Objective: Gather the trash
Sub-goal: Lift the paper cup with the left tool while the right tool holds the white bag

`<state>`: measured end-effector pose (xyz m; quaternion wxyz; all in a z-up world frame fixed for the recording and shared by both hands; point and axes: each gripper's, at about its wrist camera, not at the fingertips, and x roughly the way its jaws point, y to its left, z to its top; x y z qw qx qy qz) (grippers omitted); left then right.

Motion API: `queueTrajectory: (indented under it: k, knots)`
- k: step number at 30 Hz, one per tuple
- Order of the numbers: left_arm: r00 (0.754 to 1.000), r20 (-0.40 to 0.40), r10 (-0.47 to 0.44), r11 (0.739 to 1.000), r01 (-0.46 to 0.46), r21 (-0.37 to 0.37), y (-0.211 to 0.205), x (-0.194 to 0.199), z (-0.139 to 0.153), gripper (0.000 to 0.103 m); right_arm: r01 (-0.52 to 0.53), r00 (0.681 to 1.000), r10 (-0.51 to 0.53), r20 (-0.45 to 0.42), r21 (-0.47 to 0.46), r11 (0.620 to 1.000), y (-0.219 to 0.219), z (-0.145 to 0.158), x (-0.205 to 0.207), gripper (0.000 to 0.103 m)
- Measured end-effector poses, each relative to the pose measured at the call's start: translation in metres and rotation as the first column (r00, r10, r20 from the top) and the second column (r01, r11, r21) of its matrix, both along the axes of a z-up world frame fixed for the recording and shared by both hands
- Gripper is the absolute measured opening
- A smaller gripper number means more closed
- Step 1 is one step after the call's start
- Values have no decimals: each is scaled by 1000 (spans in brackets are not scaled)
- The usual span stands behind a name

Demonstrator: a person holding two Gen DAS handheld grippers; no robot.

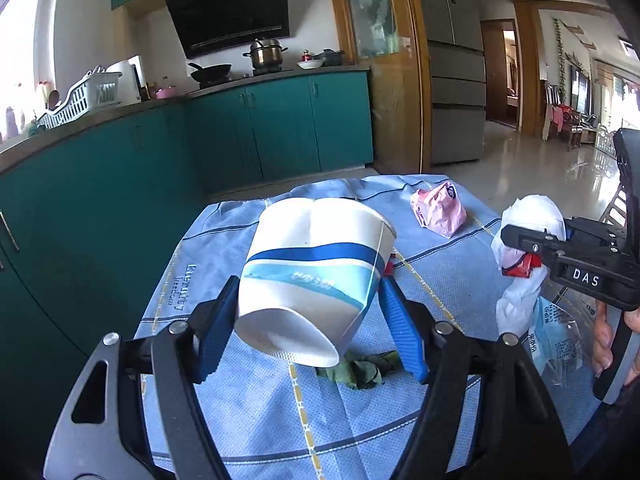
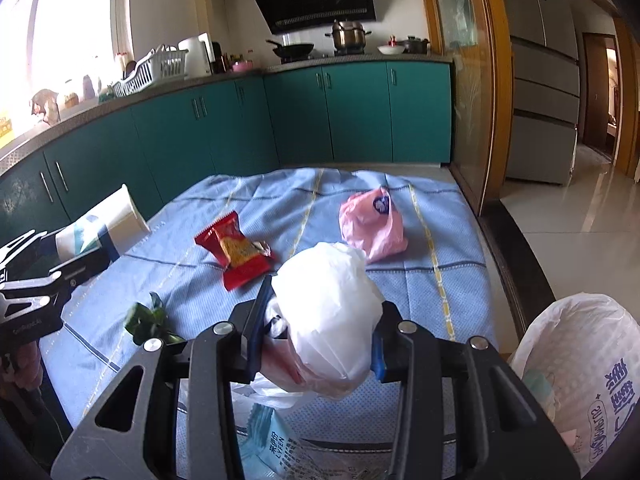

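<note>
**Both grippers loaded: cup in left, white bag in right**

My left gripper (image 1: 308, 312) pinches a paper cup (image 1: 316, 272), white with blue bands. Both blue pads press its sides and the wall is dented inward at the base and rim. The cup lies tilted, base toward me, mouth pointing away, lifted clear of the blue cloth (image 1: 256, 412). Under my right finger (image 1: 400, 332) lie some green leaves (image 1: 360, 372), resting on the cloth.

My right gripper (image 2: 320, 320) is clamped on a crumpled white plastic bag (image 2: 328, 312). The bag bulges above and ahead of the pads; a pinkish-red fold shows below them. No earlier view is available.

Ahead of my right fingers, on the cloth: a red snack wrapper (image 2: 236, 252) to the left, a pink plastic bag (image 2: 372, 224) to the right, well apart from each other. Beneath the right gripper, close to me, lies a clear wrapper with blue print (image 2: 276, 444). To the right of that gripper, off the cloth's edge, stands a white lined bin bag (image 2: 580, 368) with printed lettering.
</note>
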<state>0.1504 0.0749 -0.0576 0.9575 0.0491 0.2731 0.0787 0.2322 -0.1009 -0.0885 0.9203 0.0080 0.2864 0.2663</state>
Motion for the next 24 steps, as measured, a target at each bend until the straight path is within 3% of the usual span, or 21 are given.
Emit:
queueTrajectory:
  k: [7, 15, 19, 24]
  knots:
    - [1000, 21, 8, 1000, -8, 12, -2, -15, 9, 71, -8, 996, -2, 95, 111, 994, -12, 18, -9, 40]
    - [1000, 19, 16, 1000, -16, 9, -3, -23, 10, 71, -11, 994, 4, 113, 61, 998, 0, 18, -10, 40]
    - [1000, 19, 15, 1000, -16, 22, -7, -23, 8, 71, -17, 993, 3, 115, 120, 993, -8, 21, -10, 40]
    - [1000, 7, 22, 1000, -22, 13, -6, -21, 6, 71, -1, 996, -9, 93, 114, 994, -8, 19, -5, 40]
